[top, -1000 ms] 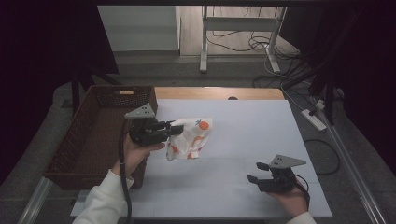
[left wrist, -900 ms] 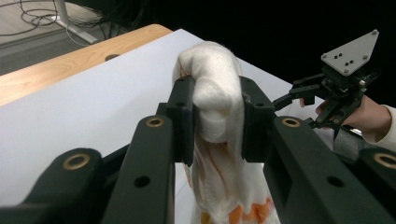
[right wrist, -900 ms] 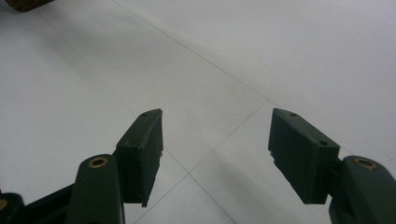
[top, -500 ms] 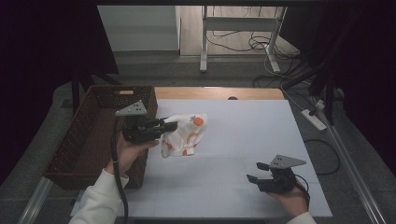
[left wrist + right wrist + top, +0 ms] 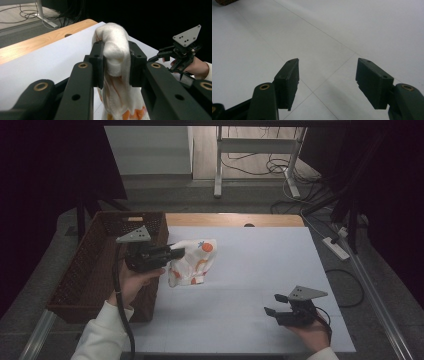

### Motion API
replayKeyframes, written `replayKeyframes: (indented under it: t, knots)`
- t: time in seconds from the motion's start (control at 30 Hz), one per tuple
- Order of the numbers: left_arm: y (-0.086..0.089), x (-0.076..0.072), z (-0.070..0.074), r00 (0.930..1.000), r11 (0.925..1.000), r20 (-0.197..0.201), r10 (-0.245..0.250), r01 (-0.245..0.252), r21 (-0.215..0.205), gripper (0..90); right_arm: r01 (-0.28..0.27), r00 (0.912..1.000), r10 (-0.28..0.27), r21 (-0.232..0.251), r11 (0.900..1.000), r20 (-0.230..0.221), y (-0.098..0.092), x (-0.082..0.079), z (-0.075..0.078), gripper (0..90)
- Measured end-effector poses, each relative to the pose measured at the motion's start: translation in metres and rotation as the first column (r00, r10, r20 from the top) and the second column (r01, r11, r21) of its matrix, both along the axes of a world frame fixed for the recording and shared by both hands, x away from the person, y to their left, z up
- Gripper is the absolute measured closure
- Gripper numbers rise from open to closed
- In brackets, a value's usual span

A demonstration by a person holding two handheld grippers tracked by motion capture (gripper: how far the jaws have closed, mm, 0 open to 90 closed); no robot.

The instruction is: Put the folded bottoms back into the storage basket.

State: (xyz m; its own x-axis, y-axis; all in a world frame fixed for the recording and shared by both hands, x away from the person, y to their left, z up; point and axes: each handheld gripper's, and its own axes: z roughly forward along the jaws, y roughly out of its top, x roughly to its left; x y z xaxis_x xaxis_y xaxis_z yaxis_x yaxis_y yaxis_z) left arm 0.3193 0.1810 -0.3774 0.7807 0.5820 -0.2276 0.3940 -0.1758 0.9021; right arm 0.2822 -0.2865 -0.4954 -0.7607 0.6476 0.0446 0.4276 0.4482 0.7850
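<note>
A wooden table (image 5: 235, 219) carries a white sheet (image 5: 260, 270) that covers nearly all of it, leaving a bare strip of wood with a small dark hole (image 5: 248, 225) along the far edge at twelve o'clock. A brown wicker basket (image 5: 95, 265) stands at the table's nine o'clock edge, just beside the sheet (whether it rests on the tabletop itself cannot be told). The person's right hand (image 5: 312, 332) rests on the sheet toward five o'clock, and faint grid lines cross the sheet's surface there.
</note>
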Motion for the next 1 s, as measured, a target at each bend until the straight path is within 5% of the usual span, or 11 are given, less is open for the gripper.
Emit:
replayKeyframes:
  t: [1.0]
  knots:
    - [0.029,-0.005,0.003,0.9990,0.9988,0.000,0.045,-0.045,-0.021,70.5,-0.001,1.0000,0.001,-0.005,1.000,-0.006,0.000,0.001,0.000,35.8]
